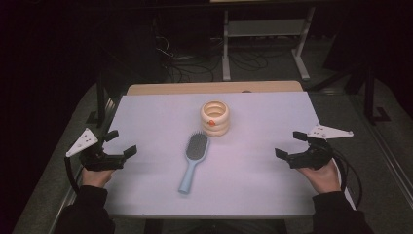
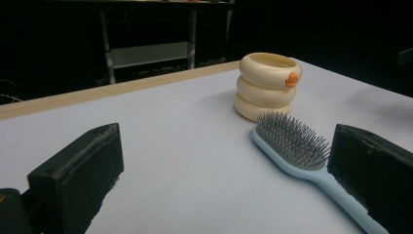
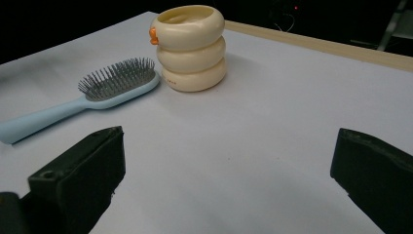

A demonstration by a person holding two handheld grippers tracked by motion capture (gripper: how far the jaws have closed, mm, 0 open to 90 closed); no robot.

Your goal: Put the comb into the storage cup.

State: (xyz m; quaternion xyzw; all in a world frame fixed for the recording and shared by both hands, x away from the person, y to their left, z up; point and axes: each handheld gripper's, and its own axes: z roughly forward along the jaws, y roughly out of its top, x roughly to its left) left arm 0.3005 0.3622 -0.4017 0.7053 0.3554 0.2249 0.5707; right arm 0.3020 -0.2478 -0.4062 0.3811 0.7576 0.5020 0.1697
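Observation:
A light blue hairbrush [image 1: 192, 161] lies bristles up in the middle of the pale table [image 1: 253, 185], handle toward the person. Just beyond its head stands a cream holder [image 1: 215, 118] made of three stacked rings with a small orange mark. My left gripper [image 1: 120, 144] rests open at the table's left edge, pointing at the brush. At the right edge my right gripper [image 1: 290, 145] is open too, with nothing between its jaws. The left gripper view shows the hairbrush [image 2: 292, 141] and holder [image 2: 267, 85] ahead; the right gripper view shows the hairbrush [image 3: 97, 95] and holder [image 3: 191, 46].
A wooden strip [image 1: 214, 87] runs along the table's far edge. Beyond it on the dark floor stand a white metal shelf frame [image 1: 265, 34] and loose cables [image 1: 195, 63]. Black stands flank the table on both sides.

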